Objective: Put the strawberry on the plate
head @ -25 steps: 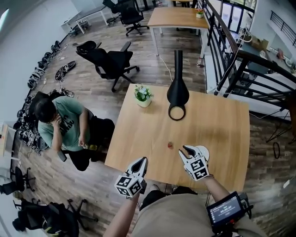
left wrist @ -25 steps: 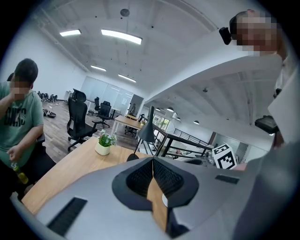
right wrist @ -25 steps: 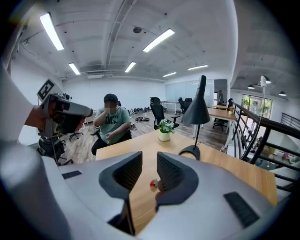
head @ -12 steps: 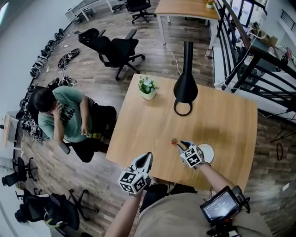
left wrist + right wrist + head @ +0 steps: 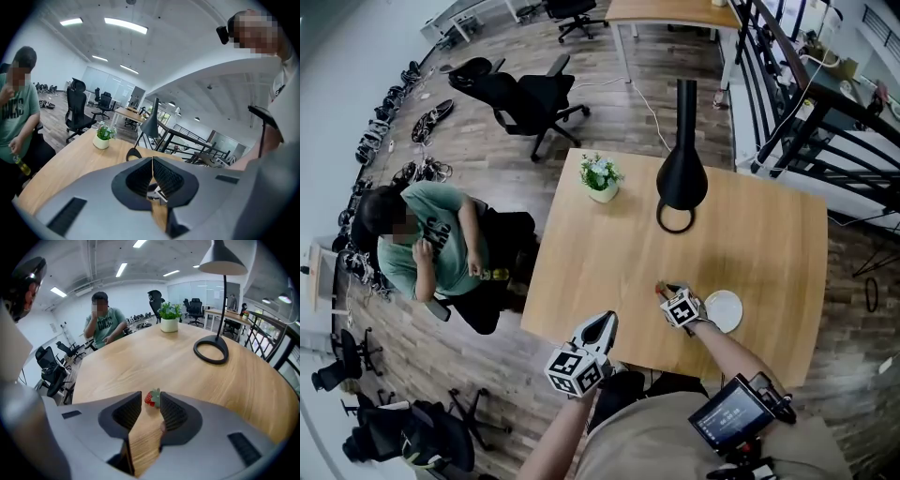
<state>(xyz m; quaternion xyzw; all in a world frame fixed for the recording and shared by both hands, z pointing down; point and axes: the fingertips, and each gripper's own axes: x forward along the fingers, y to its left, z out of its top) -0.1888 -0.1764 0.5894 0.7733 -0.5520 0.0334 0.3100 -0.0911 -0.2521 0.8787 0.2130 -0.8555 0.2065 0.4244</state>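
The left gripper hangs over the near edge of the desk, its fingers closed together on nothing, and it takes no part. To its right, the right gripper is tilted down at the strawberry, so the step in hand looks like the grasp. Its fingers stand partly open with the fruit between their tips, not yet pinched. The next move calls for closing gently, lifting, and carrying a short way right to the plate, which lies empty just beside that gripper. The strawberry is small and red with a green leafy cap, lies on bare wood, and is probably soft.
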